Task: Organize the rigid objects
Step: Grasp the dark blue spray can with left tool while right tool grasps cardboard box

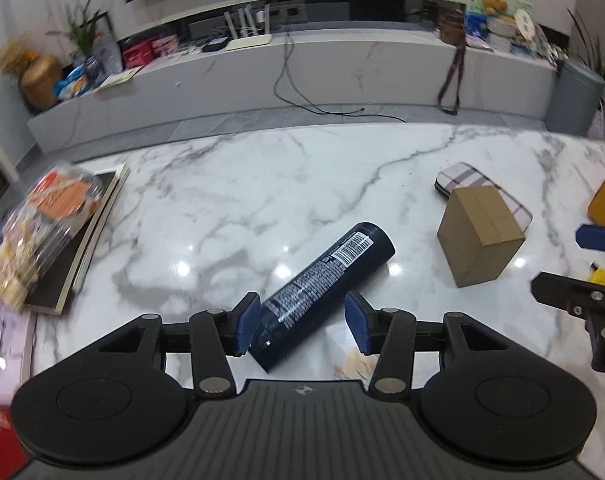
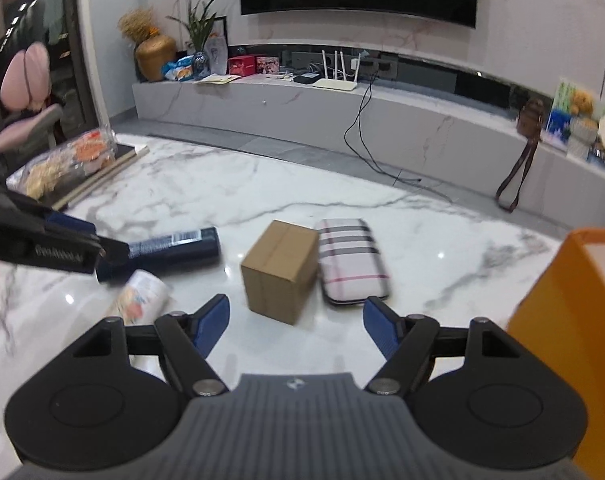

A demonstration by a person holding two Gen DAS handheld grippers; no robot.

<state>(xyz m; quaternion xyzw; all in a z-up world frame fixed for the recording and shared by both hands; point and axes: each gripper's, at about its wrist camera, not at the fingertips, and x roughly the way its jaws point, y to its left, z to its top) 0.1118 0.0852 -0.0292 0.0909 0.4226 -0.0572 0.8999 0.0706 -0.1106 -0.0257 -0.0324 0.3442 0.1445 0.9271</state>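
A dark spray can point(image 1: 322, 280) lies on its side on the marble table point(image 1: 222, 200). Its near end sits between the fingers of my left gripper point(image 1: 302, 324), which is open; the right pad stands clear of the can. A small white can point(image 2: 142, 300) lies just beside it. A brown cardboard box point(image 2: 280, 270) stands ahead of my right gripper point(image 2: 298, 330), which is open and holds nothing. Against the box's right side lies a plaid case point(image 2: 352, 266). The left gripper point(image 2: 62, 244) shows at the left edge of the right wrist view, over the dark can point(image 2: 174, 246).
An orange bin point(image 2: 570, 320) stands at the table's right side. A bag of snacks point(image 1: 42, 220) rests on books point(image 1: 98, 216) at the left edge. Beyond the table's far edge are the floor, loose cables and a long low cabinet point(image 1: 302, 68).
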